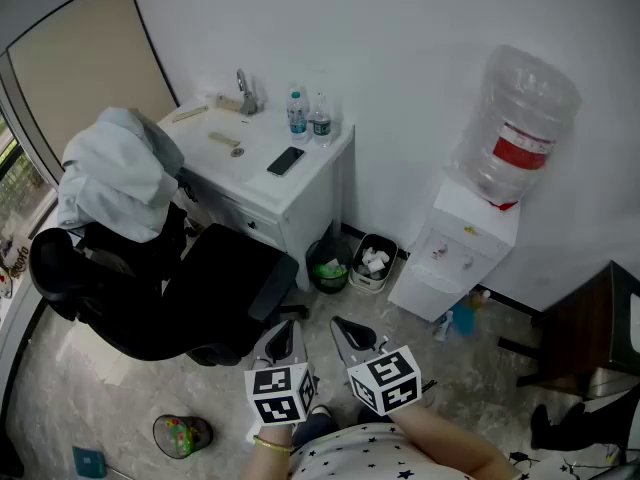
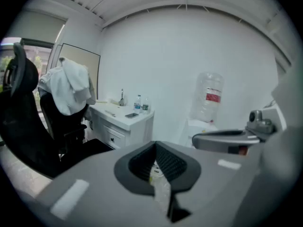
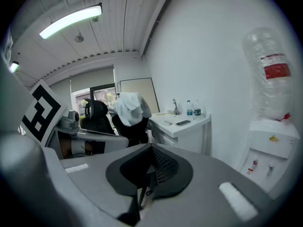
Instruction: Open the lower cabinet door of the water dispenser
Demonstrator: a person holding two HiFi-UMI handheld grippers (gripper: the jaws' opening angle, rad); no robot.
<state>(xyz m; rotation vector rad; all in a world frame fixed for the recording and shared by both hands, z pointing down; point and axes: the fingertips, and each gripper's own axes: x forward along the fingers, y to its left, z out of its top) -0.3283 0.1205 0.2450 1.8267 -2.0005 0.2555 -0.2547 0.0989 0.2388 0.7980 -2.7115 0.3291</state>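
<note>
The white water dispenser (image 1: 455, 253) stands against the wall at the right, with a large clear bottle (image 1: 515, 123) on top. Its lower cabinet door (image 1: 425, 290) is closed. Both grippers are held side by side low in the head view, well short of the dispenser. The left gripper (image 1: 284, 330) is shut with nothing in it, and so is the right gripper (image 1: 350, 328). In the left gripper view the dispenser (image 2: 201, 126) shows beyond the shut left gripper (image 2: 158, 174). In the right gripper view the dispenser (image 3: 272, 150) is at the far right, past the shut right gripper (image 3: 149, 174).
A black office chair (image 1: 190, 293) draped with a white garment (image 1: 115, 173) stands left of the grippers. A white desk (image 1: 265, 173) carries a tap, two bottles and a phone. Two bins (image 1: 350, 263) sit between desk and dispenser; a blue spray bottle (image 1: 462, 315) and dark furniture (image 1: 585, 343) are beside it.
</note>
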